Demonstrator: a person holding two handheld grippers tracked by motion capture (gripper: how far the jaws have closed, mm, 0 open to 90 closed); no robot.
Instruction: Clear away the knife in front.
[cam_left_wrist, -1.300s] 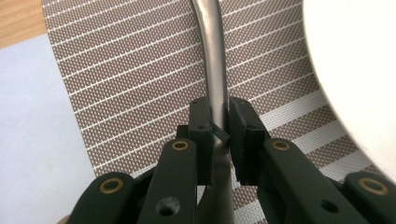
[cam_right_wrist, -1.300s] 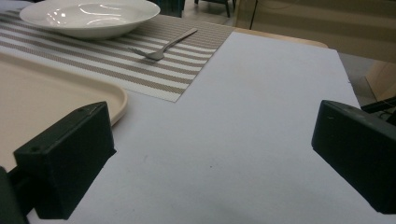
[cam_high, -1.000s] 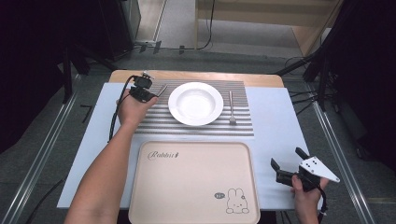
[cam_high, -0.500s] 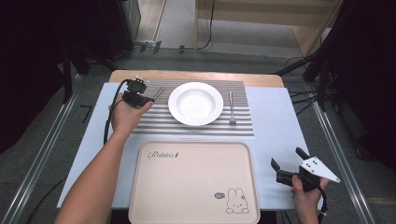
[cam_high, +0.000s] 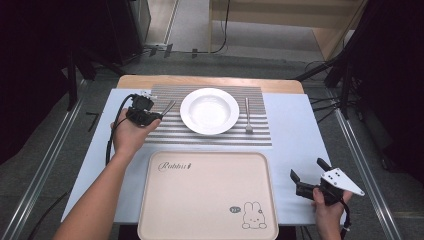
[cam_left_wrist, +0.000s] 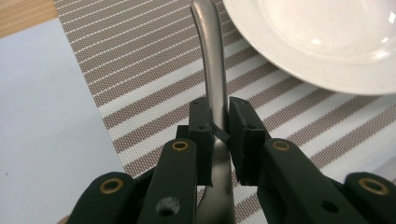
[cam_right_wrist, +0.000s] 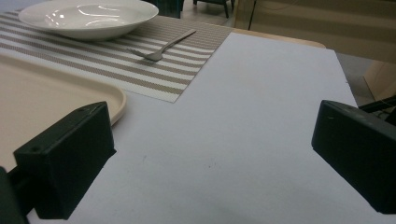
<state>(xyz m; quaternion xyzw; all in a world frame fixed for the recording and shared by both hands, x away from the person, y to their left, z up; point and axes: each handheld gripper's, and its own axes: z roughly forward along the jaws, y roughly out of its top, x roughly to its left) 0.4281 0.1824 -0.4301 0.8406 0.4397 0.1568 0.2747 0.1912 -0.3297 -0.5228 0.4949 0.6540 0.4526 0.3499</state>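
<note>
A: Item: knife (cam_left_wrist: 211, 60). Location: at the plate's (cam_high: 209, 110) 9 o'clock, over the mat (cam_high: 165, 134). Status: clamped at mid-handle in the left gripper (cam_high: 146, 118).

B: Right gripper (cam_high: 306, 178): jaws wide, nothing between them, parked at the tray's (cam_high: 200, 220) 3 o'clock.

A: Handling note: grip looks narrow; carry the knife level and slow, clear of the plate rim, so it doesn't pivot. Fork (cam_high: 247, 115) at the plate's 3 o'clock, untouched.
</note>
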